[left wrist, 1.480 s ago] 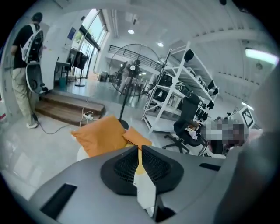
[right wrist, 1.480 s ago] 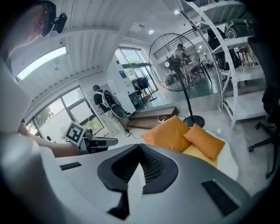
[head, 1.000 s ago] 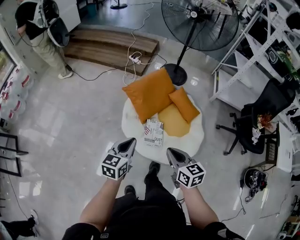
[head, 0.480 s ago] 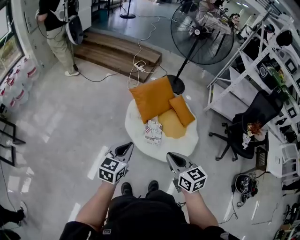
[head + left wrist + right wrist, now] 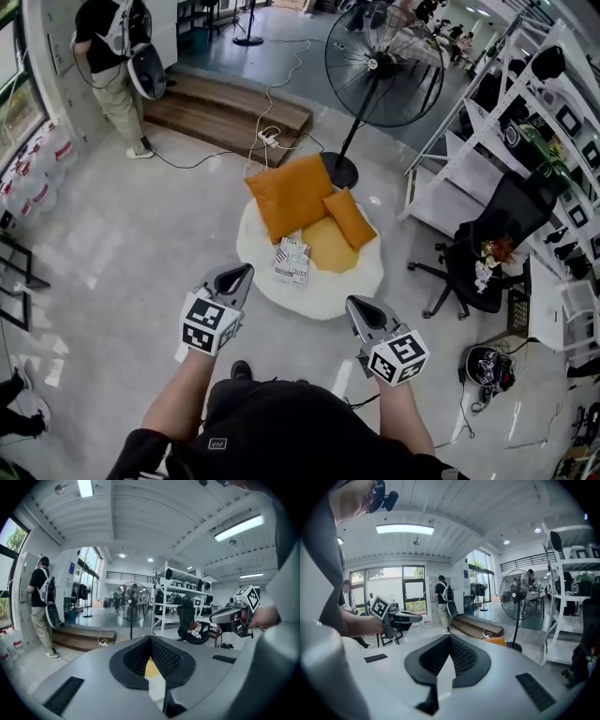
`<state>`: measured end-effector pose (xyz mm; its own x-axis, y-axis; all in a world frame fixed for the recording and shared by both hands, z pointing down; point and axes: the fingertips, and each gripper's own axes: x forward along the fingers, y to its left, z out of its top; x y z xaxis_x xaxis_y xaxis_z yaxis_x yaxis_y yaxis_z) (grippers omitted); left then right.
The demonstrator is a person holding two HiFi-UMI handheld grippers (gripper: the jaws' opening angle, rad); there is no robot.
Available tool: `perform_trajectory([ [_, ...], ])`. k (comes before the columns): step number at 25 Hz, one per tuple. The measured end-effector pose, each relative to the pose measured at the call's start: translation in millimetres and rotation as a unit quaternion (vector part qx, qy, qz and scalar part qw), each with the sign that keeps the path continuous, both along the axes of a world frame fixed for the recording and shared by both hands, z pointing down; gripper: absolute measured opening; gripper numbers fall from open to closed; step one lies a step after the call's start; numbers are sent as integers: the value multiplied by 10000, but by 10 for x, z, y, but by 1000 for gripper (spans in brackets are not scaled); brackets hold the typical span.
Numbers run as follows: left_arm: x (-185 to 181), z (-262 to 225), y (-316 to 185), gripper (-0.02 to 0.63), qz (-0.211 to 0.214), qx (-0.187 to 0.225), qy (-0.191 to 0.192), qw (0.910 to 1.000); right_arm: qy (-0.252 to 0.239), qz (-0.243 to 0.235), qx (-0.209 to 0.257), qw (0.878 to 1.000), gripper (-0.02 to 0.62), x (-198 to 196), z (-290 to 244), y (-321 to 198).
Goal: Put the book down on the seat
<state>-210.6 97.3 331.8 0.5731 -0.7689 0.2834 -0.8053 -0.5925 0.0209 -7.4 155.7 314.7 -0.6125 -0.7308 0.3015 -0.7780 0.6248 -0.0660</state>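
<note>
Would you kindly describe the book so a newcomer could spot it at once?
Find the tall standing fan; before its base sits a round white seat with orange cushions. The book lies flat on the seat by the near edge of the largest cushion, the only patterned thing there, printed white, black and red.

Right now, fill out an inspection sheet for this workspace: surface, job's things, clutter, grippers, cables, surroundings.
Surface: round white padded seat on pale floor.
Job's things: white printed book lying flat on the seat.
Clutter: three orange cushions on the seat.
Grippers: left gripper and right gripper shut, empty, clear of the book.
Cables: white power strip and cords on the floor.
Surroundings: black pedestal fan, white shelving, black office chair, standing person.
</note>
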Motion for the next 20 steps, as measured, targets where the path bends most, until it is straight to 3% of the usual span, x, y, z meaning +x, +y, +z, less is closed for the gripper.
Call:
perform_trajectory([
  [3,291,-226,-18,2,87,356,121,9993,-199,355,-21,9992,14,566,-83,166],
  [7,600,-491,69,2,535,562,266,9966,-465,552,472,9963,14,827,-345,214],
  [11,755,-604,68,2,757,351,634,9945,-764,483,644,9938,12,726,-515,59],
  [14,682,-632,42,2,583,328,878,9939,-730,382,779,9935,12,600,-596,35],
  [20,597,-564,86,2,446,415,555,9966,-736,262,766,9940,12,453,-577,77],
])
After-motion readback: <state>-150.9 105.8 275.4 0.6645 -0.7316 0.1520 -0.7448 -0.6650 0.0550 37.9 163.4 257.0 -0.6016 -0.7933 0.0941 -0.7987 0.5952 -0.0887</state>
